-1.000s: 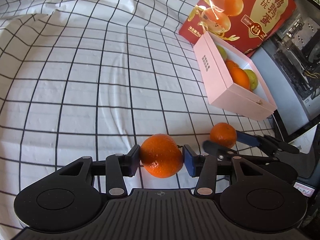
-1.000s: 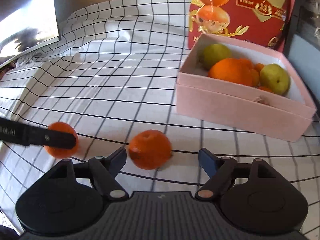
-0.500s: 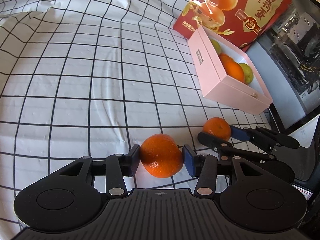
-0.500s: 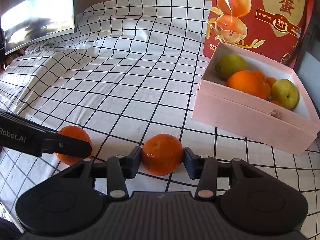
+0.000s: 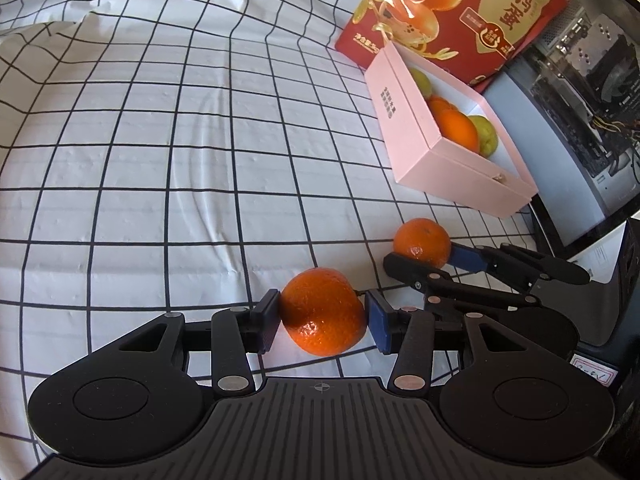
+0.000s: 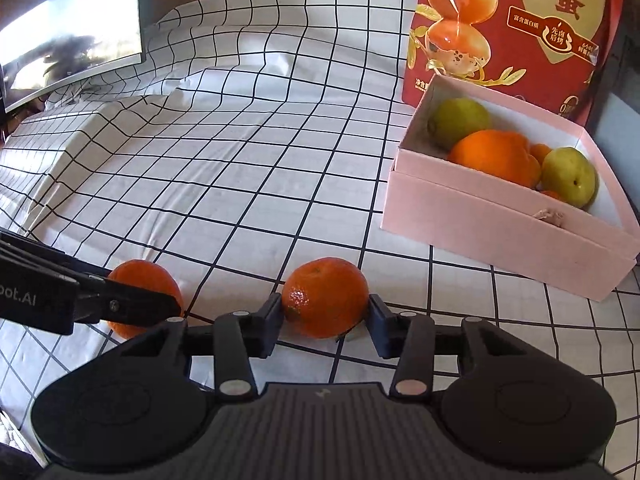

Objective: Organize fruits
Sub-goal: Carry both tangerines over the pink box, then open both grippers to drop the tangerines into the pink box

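Left wrist view: my left gripper (image 5: 322, 316) is clamping a mandarin (image 5: 323, 312) on the checked cloth (image 5: 160, 160); the pink box (image 5: 436, 152) is lying ahead toward the cloth's far right edge.

Right wrist view: my right gripper (image 6: 325, 318), jaws having just been closing, is pinching the other mandarin (image 6: 325, 297), nearer the box.

Both grippers angled downward, side by side.
The left gripper (image 5: 322, 316) fingers clamp an orange; the right gripper (image 6: 325, 316) has just closed its fingers onto another orange.
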`<act>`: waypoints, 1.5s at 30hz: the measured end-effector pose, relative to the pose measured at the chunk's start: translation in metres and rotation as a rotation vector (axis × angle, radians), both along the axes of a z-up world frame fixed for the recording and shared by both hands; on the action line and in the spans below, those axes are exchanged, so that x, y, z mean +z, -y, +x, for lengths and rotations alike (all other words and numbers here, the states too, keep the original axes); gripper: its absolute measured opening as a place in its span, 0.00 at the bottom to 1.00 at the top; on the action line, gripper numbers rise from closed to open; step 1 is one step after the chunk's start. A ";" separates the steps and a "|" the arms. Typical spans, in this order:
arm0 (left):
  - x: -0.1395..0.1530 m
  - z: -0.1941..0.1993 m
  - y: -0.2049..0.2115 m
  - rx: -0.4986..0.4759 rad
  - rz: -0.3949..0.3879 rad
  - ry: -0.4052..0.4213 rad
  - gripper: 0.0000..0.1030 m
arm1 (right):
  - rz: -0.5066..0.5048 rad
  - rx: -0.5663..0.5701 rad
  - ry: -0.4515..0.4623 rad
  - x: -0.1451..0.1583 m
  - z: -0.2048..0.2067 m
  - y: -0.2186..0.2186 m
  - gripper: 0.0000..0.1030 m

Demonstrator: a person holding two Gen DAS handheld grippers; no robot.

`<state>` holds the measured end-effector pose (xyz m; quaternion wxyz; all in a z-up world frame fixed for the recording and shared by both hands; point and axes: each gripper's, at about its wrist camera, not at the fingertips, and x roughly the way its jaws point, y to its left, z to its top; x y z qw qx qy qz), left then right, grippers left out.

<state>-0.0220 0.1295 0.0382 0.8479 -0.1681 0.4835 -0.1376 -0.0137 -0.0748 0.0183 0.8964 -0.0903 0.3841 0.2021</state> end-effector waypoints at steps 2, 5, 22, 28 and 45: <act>0.000 0.000 0.000 -0.007 -0.001 -0.001 0.50 | 0.002 -0.001 -0.003 0.001 -0.001 0.002 0.43; -0.001 0.001 0.002 -0.016 -0.003 -0.003 0.50 | 0.010 -0.003 -0.001 0.005 -0.004 0.006 0.43; 0.022 0.039 0.032 -0.108 -0.053 0.054 0.50 | 0.014 -0.165 0.024 0.023 -0.002 0.069 0.42; 0.078 0.090 0.061 -0.152 -0.054 0.201 0.50 | 0.032 -0.182 0.126 0.061 0.008 0.088 0.42; 0.111 0.216 0.177 -0.182 -0.018 0.304 0.50 | -0.014 -0.192 0.227 0.093 0.109 0.107 0.42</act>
